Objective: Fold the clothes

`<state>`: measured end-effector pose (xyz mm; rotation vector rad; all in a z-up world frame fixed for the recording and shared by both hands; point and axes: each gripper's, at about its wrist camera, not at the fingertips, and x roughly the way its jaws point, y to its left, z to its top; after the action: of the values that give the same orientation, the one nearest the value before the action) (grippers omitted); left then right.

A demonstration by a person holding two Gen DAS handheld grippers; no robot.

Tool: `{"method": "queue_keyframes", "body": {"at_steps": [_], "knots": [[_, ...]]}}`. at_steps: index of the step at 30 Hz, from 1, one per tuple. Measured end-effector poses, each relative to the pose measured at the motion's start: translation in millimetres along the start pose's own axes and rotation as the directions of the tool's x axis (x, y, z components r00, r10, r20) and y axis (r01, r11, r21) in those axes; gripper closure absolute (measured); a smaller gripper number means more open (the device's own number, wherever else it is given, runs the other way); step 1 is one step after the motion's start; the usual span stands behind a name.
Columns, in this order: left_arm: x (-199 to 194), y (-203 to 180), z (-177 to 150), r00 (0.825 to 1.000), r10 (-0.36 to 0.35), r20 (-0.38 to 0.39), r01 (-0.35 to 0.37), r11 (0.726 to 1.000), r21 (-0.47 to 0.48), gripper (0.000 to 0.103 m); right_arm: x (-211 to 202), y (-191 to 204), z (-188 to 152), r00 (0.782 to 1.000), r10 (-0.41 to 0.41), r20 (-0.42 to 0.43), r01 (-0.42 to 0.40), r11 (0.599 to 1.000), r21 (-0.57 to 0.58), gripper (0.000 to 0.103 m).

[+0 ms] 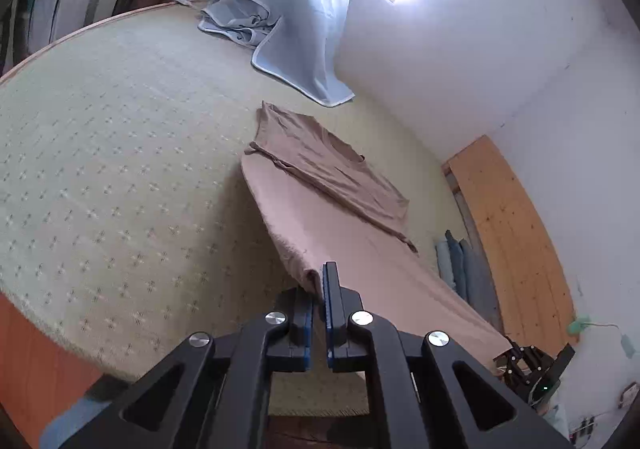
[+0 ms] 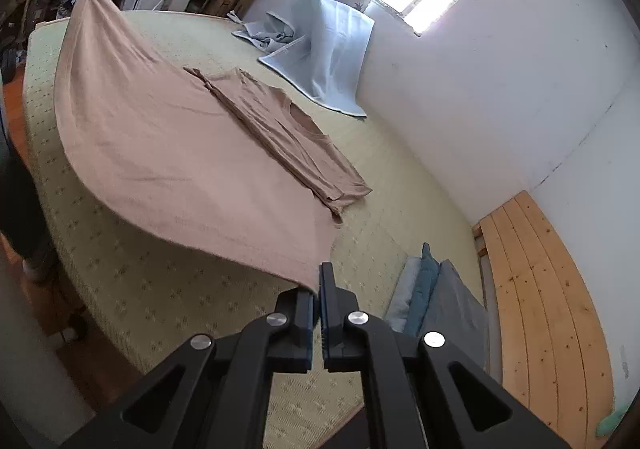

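We find both grippers clamped on the shirt's hem: the left gripper (image 1: 320,289) pinches one bottom corner between its jaws, the right gripper (image 2: 317,289) the other. The shirt (image 2: 180,153) hangs lifted ahead of the jaws, its collar end and sleeves lying flat on the bed (image 2: 168,289) further out. We judge the fabric light, soft and limp; it sags between the holds and should drape without resistance. Corner grips suit it; a hold nearer mid-hem would let the edges droop. A blue towel (image 1: 304,29) lies well beyond.
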<state>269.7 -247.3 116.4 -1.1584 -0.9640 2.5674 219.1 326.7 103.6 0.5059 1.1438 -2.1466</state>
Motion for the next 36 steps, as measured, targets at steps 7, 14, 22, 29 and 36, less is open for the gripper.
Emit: {"method": "queue_keyframes", "body": {"at_steps": [7, 14, 22, 29, 36], "knots": [[-53.8, -0.8, -13.8, 0.999, -0.025, 0.033, 0.025, 1.0, -0.014, 0.1, -45.2, -10.5, -9.0, 1.0, 0.028, -0.002, -0.028, 1.0, -0.008, 0.103], [-96.4, -16.0, -16.1, 0.99, -0.083, 0.11, 0.086, 0.996, -0.023, 0.1, -100.3, -18.6, -11.4, 0.997, 0.072, 0.027, -0.072, 0.997, 0.002, 0.103], [-134.4, -39.7, -8.3, 0.971, -0.165, 0.174, 0.17, 0.985, -0.013, 0.1, -156.8, -36.1, -4.0, 0.977, 0.179, 0.112, -0.179, 0.984, -0.007, 0.103], [-91.5, -36.6, 42.0, 0.978, -0.14, 0.155, 0.152, 0.986, -0.068, 0.1, -118.6, -73.6, 17.0, 0.974, 0.171, 0.149, -0.186, 0.978, 0.091, 0.102], [-4.1, -27.6, 99.9, 0.994, -0.028, 0.101, 0.04, 0.993, -0.114, 0.1, -19.7, -107.4, 51.4, 0.98, 0.183, 0.077, -0.194, 0.968, 0.158, 0.102]]}}
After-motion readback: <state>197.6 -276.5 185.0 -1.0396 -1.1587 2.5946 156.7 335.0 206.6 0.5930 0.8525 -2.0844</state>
